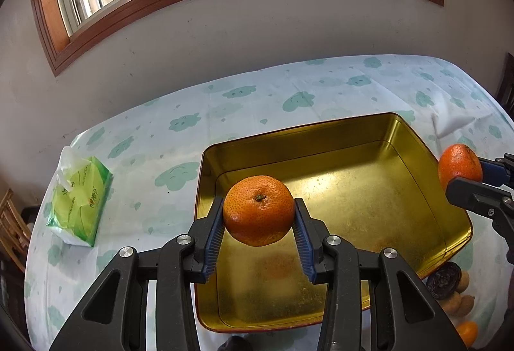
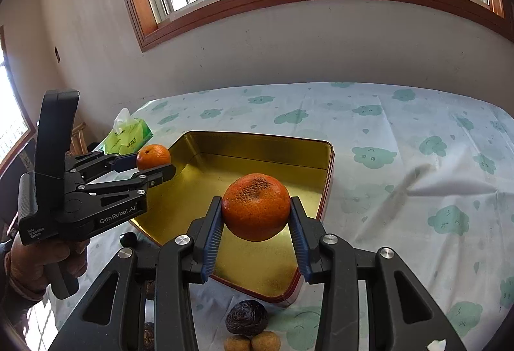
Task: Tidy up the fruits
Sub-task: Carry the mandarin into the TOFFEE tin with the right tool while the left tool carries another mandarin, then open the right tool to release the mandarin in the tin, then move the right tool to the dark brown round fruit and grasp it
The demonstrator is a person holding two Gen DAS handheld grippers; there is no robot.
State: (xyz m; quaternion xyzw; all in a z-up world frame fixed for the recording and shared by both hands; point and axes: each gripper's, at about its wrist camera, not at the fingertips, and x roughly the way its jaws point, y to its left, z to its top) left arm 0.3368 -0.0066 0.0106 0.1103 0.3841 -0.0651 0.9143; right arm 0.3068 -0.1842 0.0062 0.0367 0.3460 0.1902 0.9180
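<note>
Left black two-finger gripper (image 1: 259, 222): blue pads clamped on a round orange mandarin, stem up (image 1: 259, 210), held above the gold rectangular metal tin (image 1: 369, 129). Right gripper (image 2: 256, 224) clamped on a second orange mandarin with a brown scarred patch (image 2: 256, 210), over the tin's near corner.

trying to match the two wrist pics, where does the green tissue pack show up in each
Left wrist view: the green tissue pack lies at the left edge on the cloud-print tablecloth, left of the gold tin.
Right wrist view: the pack sits upper left, behind the left claw and its orange.
Shared landmark: the empty gold tin.
</note>
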